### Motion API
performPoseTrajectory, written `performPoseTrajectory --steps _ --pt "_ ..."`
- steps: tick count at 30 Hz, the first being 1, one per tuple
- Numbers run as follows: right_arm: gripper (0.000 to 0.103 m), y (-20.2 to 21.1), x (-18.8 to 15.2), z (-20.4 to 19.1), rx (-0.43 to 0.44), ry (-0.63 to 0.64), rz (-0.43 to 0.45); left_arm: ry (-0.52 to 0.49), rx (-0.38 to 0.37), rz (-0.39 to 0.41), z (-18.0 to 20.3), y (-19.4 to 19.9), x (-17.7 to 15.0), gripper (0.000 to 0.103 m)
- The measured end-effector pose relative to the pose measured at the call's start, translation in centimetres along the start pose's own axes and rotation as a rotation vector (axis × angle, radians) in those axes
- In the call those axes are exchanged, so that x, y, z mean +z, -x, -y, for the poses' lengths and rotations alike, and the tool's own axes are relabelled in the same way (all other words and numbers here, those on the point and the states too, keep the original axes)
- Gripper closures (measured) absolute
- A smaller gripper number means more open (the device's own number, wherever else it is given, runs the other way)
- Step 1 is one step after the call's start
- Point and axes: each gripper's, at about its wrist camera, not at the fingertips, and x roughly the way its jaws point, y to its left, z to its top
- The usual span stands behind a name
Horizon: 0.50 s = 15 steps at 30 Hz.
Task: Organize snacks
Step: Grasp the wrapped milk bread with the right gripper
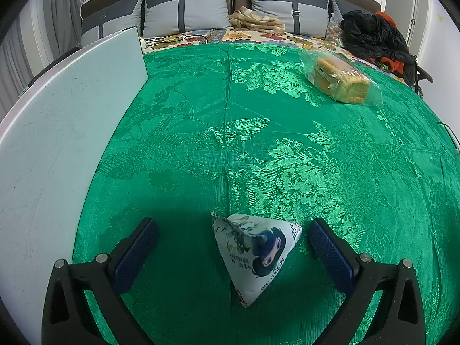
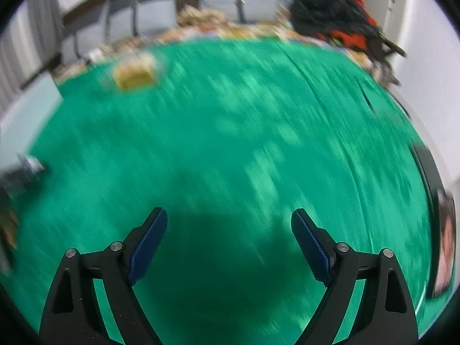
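A white pyramid-shaped snack pouch (image 1: 256,253) with a cartoon figure lies on the green cloth (image 1: 201,143), between the fingers of my left gripper (image 1: 233,244), which is open and not touching it. A bagged loaf of bread (image 1: 340,80) rests at the far right of the cloth; it also shows, blurred, as the loaf (image 2: 135,74) at the far left in the right wrist view. My right gripper (image 2: 230,233) is open over bare green cloth (image 2: 244,143) with nothing between its fingers. That view is smeared by motion.
A white board (image 1: 57,132) lies along the left side of the cloth. Grey pillows (image 1: 184,11), a beige bundle (image 1: 256,20) and a black and orange heap of clothing (image 1: 373,34) sit at the back. A dark framed object (image 2: 444,244) stands at the right edge.
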Motion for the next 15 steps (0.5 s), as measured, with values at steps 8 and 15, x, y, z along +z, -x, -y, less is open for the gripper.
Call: performPoseTrajectory --steps 8,15 --pt "0.012 -4.9 16.4 -7.9 0.182 0.054 0.014 0.0 0.0 0.0 0.0 0.0 0.0 0.0" --pt "0.011 -16.9 19.9 -13.0 0.116 0.043 -0.199 0.0 0.0 0.0 0.0 0.0 0.0 0.0"
